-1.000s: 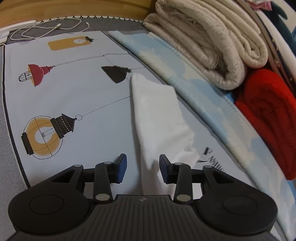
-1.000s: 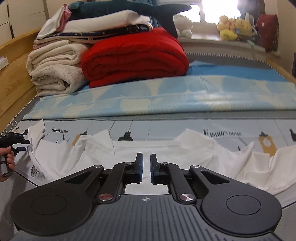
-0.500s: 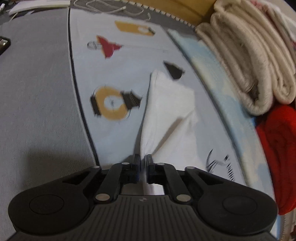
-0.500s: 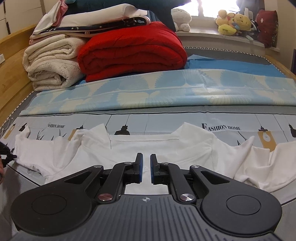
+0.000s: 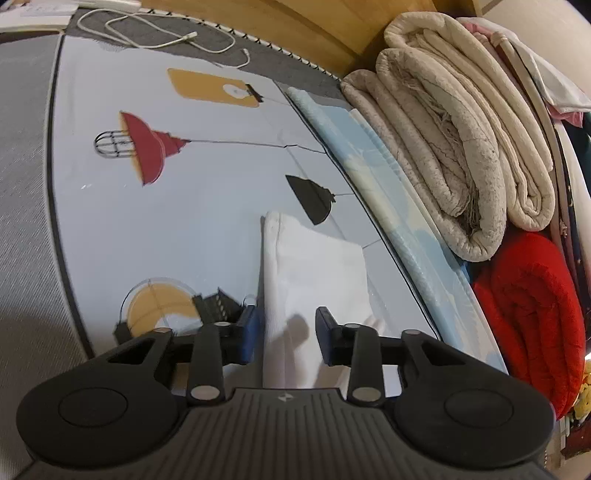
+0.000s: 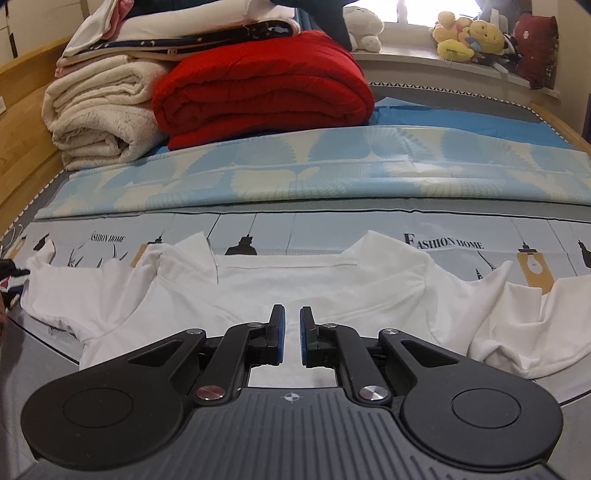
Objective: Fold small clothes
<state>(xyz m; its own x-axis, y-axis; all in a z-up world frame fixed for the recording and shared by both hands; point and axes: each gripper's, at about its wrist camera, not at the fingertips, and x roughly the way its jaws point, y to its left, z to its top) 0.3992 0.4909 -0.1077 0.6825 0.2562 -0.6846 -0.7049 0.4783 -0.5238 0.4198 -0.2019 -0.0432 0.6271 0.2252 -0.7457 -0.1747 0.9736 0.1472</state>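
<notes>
At the far left of the right wrist view only a dark sliver of the left tongs shows at the frame edge, beside the white shirt's left sleeve. That shirt lies spread on the printed sheet of the bed, collar toward the far side, its near hem hidden under the tool body and its right sleeve bunched in folds. The left wrist view shows what that one cuts off: the left tongs have just been opening, and the sleeve lies between the parted pads without being pinched; its near end is hidden beneath the tool. A white cable at the far left appears only here. The right tongs are clenched nearly together over the shirt's middle; whether cloth is caught between them I cannot tell. Cream blankets and a red quilt are stacked at the far side.
</notes>
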